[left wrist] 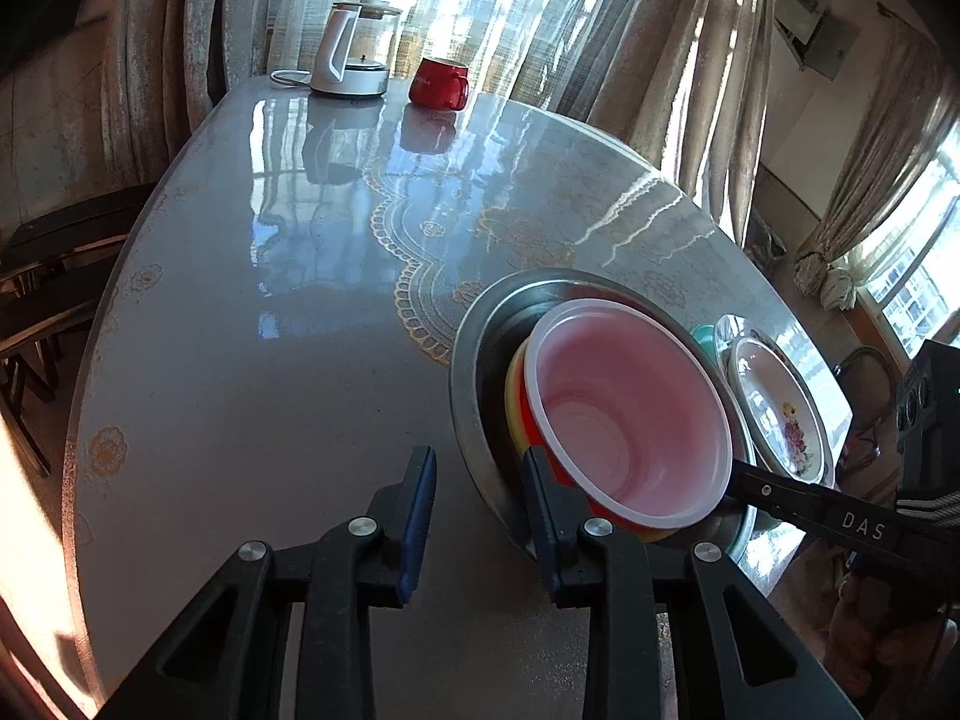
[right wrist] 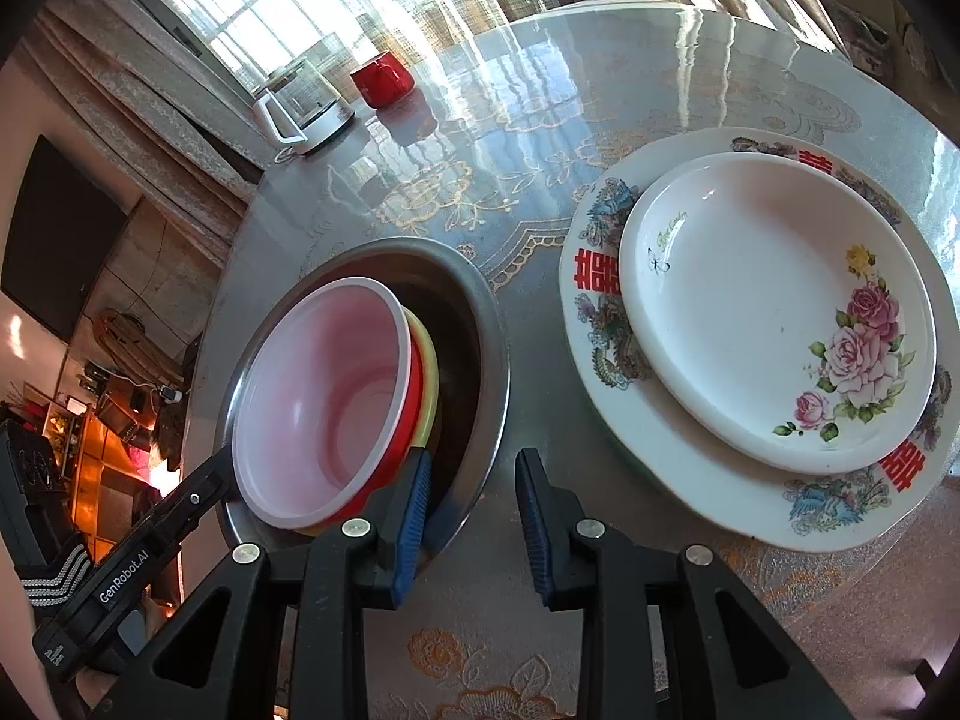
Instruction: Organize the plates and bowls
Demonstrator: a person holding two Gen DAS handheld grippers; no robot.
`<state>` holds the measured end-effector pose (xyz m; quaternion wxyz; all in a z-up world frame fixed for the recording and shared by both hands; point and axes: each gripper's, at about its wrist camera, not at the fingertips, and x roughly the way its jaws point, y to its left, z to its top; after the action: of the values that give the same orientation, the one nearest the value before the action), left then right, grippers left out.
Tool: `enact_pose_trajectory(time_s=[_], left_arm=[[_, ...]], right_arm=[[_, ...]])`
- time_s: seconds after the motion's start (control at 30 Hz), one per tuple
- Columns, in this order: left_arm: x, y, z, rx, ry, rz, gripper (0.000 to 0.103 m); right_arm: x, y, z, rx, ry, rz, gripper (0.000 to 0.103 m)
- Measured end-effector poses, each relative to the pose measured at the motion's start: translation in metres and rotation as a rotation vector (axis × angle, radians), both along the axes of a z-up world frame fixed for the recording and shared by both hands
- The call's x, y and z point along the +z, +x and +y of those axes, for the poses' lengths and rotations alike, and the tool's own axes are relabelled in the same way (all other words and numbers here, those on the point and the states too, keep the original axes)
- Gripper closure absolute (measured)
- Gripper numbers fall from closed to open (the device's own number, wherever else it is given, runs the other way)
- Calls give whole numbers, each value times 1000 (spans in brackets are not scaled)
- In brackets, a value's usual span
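Left wrist view, then right – both hand-held grippers straddle the steel basin's rim, neither yet pinching it.
Left wrist view: the left hand-held gripper (left wrist: 477, 453) stands with jaws apart across the near rim of the steel basin (left wrist: 474, 360), which holds a red bowl (left wrist: 630, 408) nested on a yellow bowl (left wrist: 513, 384); its pad should seat squarely on the flange, clear of the bowls. Beyond, the glossy counter (left wrist: 270, 300) carries a glass kettle (left wrist: 354, 48) and a red mug (left wrist: 438, 83) before sunlit curtains. Right wrist view: the right hand-held gripper (right wrist: 474, 455) is likewise open over the opposite rim – both sides should probably clamp evenly, since the stack leans. Just beside the basin a rose-patterned plate (right wrist: 780, 312) rests on a larger plate (right wrist: 600, 276); lace pattern shows under the counter's glaze.
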<state>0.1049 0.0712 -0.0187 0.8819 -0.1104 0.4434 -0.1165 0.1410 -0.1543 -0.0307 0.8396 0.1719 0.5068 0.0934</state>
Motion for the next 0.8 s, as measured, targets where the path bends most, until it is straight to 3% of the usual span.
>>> enact_pose_trajectory(time_s=[0.17, 0.5, 0.8], left_arm=[[2, 7, -4, -29, 27, 23, 80], [-6, 4, 10, -58, -115, 43, 83], [-8, -6, 3, -90, -138, 22, 82]], right_arm=[[-5, 10, 5, 10, -10, 33, 74], [-20, 13, 10, 30, 55, 56, 74], [-22, 9, 11, 44, 71, 25, 77]])
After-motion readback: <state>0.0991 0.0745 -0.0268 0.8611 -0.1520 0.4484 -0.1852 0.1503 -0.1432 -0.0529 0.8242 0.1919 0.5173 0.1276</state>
